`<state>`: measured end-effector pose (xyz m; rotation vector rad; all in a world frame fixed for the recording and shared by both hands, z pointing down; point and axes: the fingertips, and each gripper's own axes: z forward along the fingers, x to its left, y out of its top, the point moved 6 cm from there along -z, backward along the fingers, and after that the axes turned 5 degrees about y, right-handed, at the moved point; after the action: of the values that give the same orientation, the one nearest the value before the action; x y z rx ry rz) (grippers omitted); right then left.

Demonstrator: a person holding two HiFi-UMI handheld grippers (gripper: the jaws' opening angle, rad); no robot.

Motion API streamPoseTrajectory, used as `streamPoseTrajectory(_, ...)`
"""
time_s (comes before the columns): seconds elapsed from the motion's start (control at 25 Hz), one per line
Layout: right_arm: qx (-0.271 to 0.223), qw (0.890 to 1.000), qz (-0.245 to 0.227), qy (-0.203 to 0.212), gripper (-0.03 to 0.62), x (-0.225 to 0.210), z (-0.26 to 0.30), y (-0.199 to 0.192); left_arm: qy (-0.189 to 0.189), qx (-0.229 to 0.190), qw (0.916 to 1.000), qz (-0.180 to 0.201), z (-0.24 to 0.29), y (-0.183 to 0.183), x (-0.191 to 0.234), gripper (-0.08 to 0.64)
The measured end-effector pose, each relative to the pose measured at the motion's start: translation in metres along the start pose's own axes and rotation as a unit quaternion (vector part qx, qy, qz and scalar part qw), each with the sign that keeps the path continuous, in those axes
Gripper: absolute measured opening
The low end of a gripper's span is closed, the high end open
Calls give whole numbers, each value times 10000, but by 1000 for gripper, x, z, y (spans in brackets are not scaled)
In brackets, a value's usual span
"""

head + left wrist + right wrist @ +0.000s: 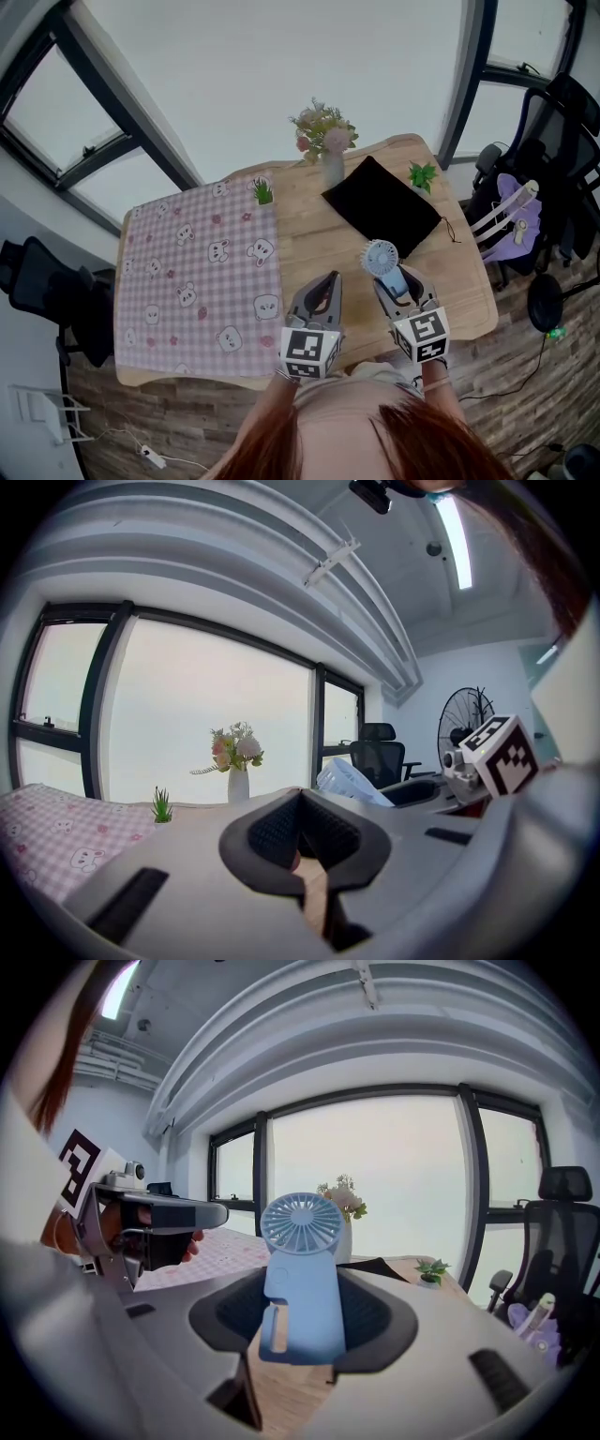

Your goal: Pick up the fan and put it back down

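Hair [361,448]: reddish strands are seen at the bottom of the head view, nearest the camera, just below both marker cubes.
Right gripper [400,283]: it is closed on the fan, whose blue handle is clamped between the dark pads, as the right gripper view shows.
Fan [381,257]: pale blue and handheld, it is held with its round grille above the jaws, over the near right part of the desk; bare wood is seen beneath its foot.
Left gripper [325,281]: its jaws are pressed together with nothing between them; it is held just left of the right gripper, apart from it and from the fan.
Desk [305,244]: light wood, set before a large window.
Black pouch [382,206]: it is laid flat just beyond the fan and is the nearest thing ahead of it.
Vase of flowers [330,150]: it is stood at the far edge, beside the pouch's far left corner.
Small plants: one [263,191] is placed at the far right corner of the cloth, another [423,174] just right of the pouch.
Checked cloth [187,253]: pink with rabbit prints, it is spread over the left half of the desk, left of the left gripper.
Chairs: a black office chair [562,122] is stood right of the desk with a purple bag [516,230] against it; a second dark chair [47,281] is seen at the left.
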<state>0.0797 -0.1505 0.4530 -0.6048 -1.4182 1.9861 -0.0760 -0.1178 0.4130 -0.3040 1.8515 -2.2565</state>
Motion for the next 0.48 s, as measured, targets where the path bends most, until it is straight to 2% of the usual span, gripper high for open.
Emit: streamPoseTrajectory(0.48, -358, 9993, -53, -60, 213, -9, -10, 26, 41, -144, 9999, 20, 5, 20, 2, 11)
